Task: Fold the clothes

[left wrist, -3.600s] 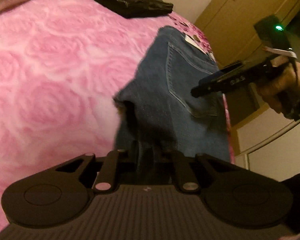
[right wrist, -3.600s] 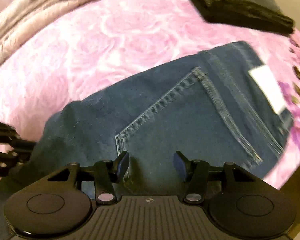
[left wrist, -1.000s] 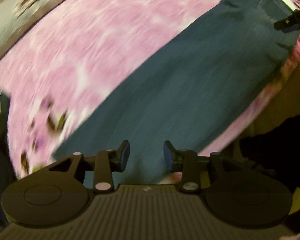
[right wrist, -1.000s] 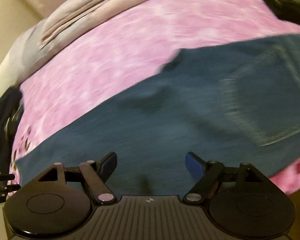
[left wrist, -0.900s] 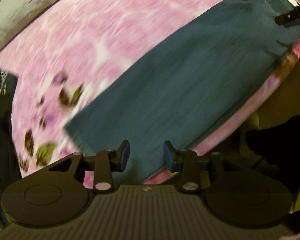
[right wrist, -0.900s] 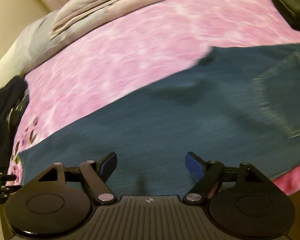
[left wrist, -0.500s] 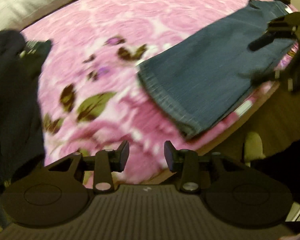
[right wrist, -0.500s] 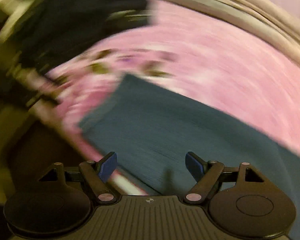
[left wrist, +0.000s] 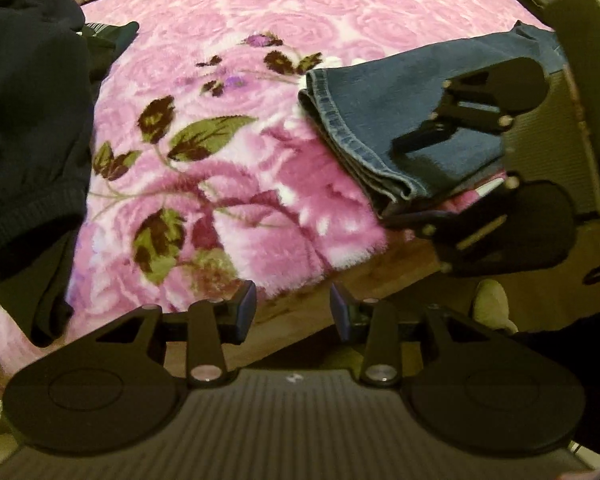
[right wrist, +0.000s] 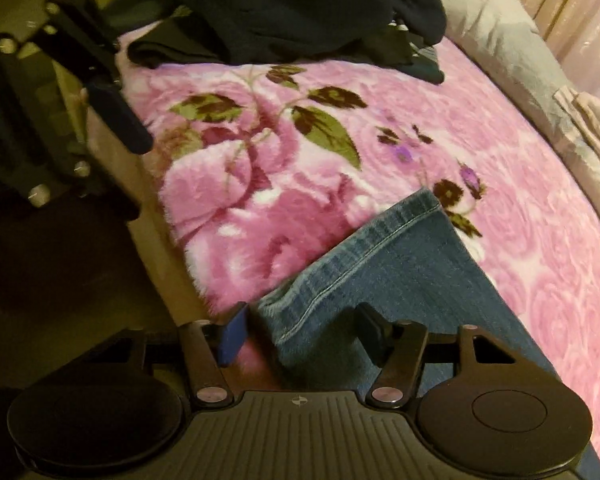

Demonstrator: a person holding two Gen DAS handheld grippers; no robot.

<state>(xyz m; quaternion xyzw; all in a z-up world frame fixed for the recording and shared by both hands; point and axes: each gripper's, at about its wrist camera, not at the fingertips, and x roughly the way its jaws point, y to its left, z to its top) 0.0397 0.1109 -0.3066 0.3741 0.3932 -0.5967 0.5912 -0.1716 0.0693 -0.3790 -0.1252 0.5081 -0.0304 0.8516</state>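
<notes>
The blue jeans (left wrist: 380, 108) lie flat on the pink floral blanket (left wrist: 228, 184), with the leg hem (right wrist: 360, 256) near the bed's edge. My right gripper (right wrist: 300, 328) straddles the hem's near corner. Its jaws are closing with the denim between them, and the pads do not press on the denim. In the left wrist view the right gripper (left wrist: 396, 180) has one finger above the hem and one below. My left gripper (left wrist: 293, 308) is open and holds nothing, over the blanket's edge to the left of the hem. One of its fingers (right wrist: 116, 116) shows at the left.
A heap of dark clothes (left wrist: 24, 100) (right wrist: 300, 8) sits on the blanket beyond the hem. Grey and beige bedding (right wrist: 500, 28) runs along the far side. The bed's edge and the floor (left wrist: 324, 320) lie under the left gripper.
Both grippers have swept along the jeans from the seat end to the leg hem. The right gripper rolled over and narrowed its jaws around the hem corner. The left stopped past the hem.
</notes>
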